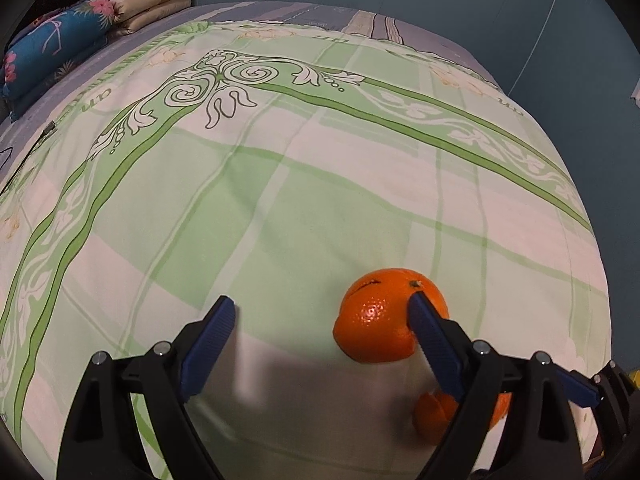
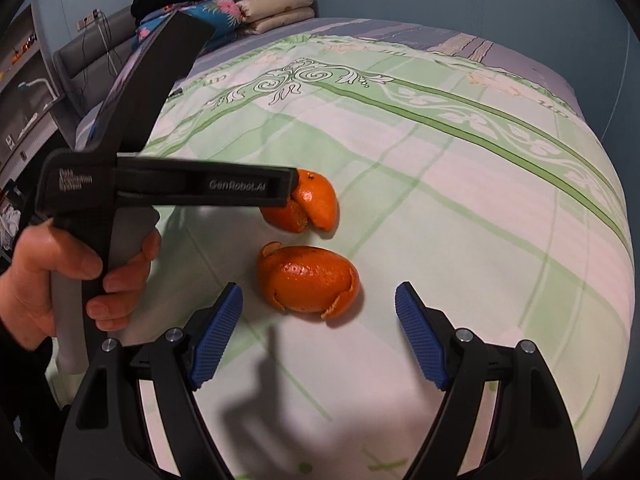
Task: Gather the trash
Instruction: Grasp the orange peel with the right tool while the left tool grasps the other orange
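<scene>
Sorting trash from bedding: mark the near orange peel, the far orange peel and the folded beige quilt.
near orange peel [image 2: 308,280], right wrist view, glossy outer skin
far orange peel [image 2: 316,200], right wrist view, curved outer skin
folded beige quilt [image 2: 280,6], right wrist view, folded edge

I see a bed [image 2: 500,208] with a green patterned sheet carrying two orange peels [image 2: 308,280] [image 2: 316,200] and folded bedding [image 2: 280,8].

Two pieces of orange peel lie close together on the green-and-white bedspread, apart from each other. The farther peel [image 2: 316,200] is a curled, domed shell, seemingly with a smaller scrap tucked beside it. The nearer peel [image 2: 310,280] is larger, glossy, hollow side down, its edges torn and ragged.
</scene>
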Motion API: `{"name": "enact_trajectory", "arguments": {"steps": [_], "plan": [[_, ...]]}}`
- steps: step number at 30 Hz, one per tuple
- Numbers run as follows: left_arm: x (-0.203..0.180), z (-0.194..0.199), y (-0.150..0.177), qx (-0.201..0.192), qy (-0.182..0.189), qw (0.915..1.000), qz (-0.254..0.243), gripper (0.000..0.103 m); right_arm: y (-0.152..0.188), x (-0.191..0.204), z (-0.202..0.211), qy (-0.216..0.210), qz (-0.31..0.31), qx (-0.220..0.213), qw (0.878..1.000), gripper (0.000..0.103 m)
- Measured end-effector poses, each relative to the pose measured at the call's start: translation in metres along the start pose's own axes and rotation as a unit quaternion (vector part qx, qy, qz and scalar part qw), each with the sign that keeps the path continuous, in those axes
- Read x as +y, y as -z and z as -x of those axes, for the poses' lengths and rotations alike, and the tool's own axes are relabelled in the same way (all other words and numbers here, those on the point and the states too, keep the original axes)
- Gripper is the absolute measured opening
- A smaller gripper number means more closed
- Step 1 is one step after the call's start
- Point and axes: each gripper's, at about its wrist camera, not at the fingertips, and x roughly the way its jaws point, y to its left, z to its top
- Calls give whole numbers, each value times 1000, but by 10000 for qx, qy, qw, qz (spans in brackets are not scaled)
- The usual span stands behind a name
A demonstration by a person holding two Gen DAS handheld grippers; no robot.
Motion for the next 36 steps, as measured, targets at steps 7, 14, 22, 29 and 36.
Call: {"name": "enact_trajectory", "arguments": {"steps": [7,14,22,29,36], "plan": [[3,-5,-4,26,109,9999,62,85,-5,1,-22,-84,-24,197,9998,73],[4,-6,-5,58,170,9998,105,85,-7,3,-36,-197,-44,371,9991,59],[-1,-5,-3,42,157,9998,114,85,-4,3,-33,-190,-229,436,9986,49],[-15,-2,1,51,103,9999,-33,77,10,-7,-12,-286,-446,664,9964,46],[-51,-7,9,28,-196,9982,-572,53,52,-24,59,-497,-693,645,9943,46]]}}
